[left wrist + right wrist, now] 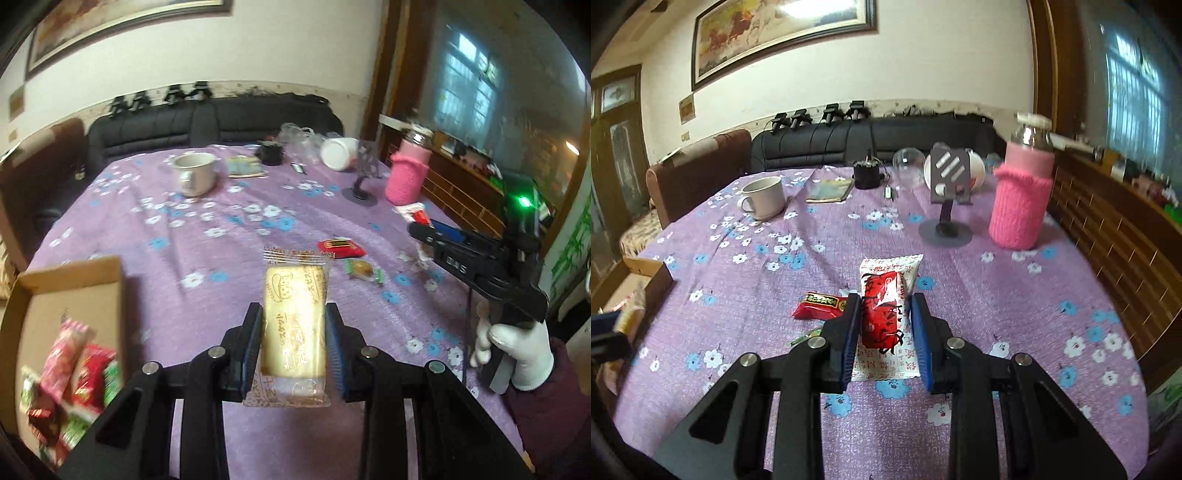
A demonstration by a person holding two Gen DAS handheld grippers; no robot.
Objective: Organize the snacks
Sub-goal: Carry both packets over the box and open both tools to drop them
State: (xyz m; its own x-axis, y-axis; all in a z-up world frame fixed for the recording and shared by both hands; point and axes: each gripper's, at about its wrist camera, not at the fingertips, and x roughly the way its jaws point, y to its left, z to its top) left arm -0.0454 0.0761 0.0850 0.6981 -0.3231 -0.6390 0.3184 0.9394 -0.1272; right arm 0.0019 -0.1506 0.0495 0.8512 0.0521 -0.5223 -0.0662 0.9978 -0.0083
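Purple floral cloth (229, 236) covers the table. At its left edge a cardboard box (74, 280) holds several red and green snack packets (74, 376). Beside it, the left gripper (295, 332) clamps a pale yellow biscuit packet (295, 325), lifted above the cloth. Further right, the right gripper (884, 328) straddles a red-and-white snack packet (886, 314) lying on the cloth; whether its pads press it cannot be told.

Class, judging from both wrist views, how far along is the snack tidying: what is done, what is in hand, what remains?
Done: several wrapped snacks lie in the cardboard box. In hand: the left gripper clamps a cheese biscuit pack; the right gripper straddles a red-and-white packet, contact unclear. Left: the red packet and small green-wrapped sweet on the tablecloth.
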